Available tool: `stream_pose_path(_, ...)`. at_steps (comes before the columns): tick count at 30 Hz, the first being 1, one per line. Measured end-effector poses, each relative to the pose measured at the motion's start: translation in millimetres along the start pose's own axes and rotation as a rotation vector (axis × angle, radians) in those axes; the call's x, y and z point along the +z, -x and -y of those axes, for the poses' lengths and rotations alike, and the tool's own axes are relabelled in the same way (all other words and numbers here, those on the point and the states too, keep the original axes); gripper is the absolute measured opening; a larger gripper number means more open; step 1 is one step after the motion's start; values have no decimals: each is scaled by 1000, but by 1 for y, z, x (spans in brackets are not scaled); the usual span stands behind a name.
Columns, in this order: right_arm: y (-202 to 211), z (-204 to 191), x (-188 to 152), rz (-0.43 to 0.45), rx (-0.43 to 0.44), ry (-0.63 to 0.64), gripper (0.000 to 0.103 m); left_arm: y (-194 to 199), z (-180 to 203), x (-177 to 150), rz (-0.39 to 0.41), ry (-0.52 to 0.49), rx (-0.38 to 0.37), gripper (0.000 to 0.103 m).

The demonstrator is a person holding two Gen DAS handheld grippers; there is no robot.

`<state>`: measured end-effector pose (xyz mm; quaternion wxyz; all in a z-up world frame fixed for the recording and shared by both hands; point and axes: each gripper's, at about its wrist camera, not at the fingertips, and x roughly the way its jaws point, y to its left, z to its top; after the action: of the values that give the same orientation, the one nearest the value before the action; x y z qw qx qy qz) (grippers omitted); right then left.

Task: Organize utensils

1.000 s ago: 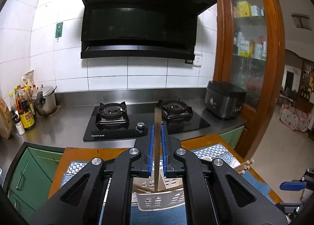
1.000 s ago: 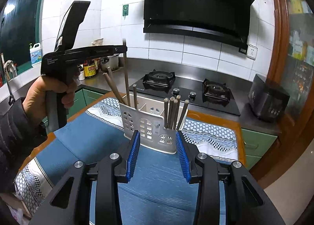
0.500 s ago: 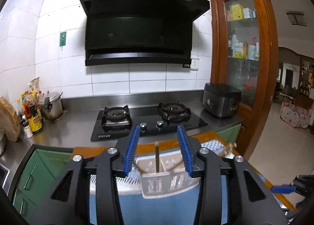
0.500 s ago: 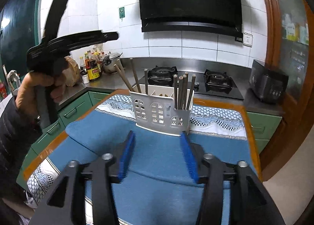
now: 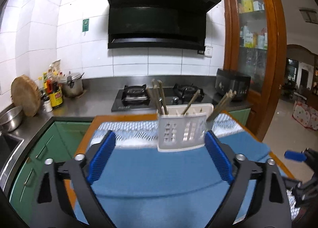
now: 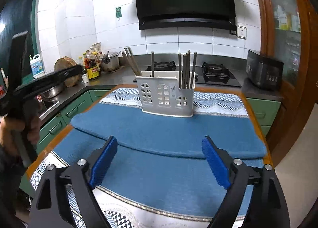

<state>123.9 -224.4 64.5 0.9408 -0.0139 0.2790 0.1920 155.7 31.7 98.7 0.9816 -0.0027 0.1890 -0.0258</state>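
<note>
A white slotted utensil holder (image 5: pixel 181 132) (image 6: pixel 167 99) stands on the blue mat (image 6: pixel 169 128) at the far side of the table. Brown chopsticks lean in its left end (image 5: pixel 157 97), its middle (image 5: pixel 191 100) and its right end (image 5: pixel 222 104). In the right wrist view a single stick (image 6: pixel 152 63) stands between a left pair (image 6: pixel 131 61) and a right bunch (image 6: pixel 186 69). My left gripper (image 5: pixel 159 135) is short of the holder, its jaws opening with nothing between them. My right gripper (image 6: pixel 160 138) hangs over the mat's near part, its jaws also opening and empty.
The mat lies on a patterned cloth (image 6: pixel 218 99) over a wooden table. Behind are a gas hob (image 5: pixel 159 97), a pot (image 5: pixel 72 87), sauce bottles (image 5: pixel 54 95), a round chopping board (image 5: pixel 24 95), a metal bowl (image 5: pixel 10 116) and a black appliance (image 5: pixel 232 87). A person's hand (image 6: pixel 29 126) grips the left gripper's handle.
The left gripper let go of the chopstick, which now stands in the holder, then opened wide and drew back. The right gripper opened wider and pulled back from the holder.
</note>
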Motion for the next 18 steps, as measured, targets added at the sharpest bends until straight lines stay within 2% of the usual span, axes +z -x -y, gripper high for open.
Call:
stream_pose_path(2, 3, -1, -5, -1, -17, 7, 88, 8, -1, -14, -7, -3, 11, 98)
stream_pose_path(13, 17, -5, -29, -4, -71, -17, 92, 41, -3, -58, -49, 59, 12, 98)
stream_pose_path(18, 19, -4, -37, -12, -83, -37, 92, 52, -7, -74, -62, 81, 53, 98)
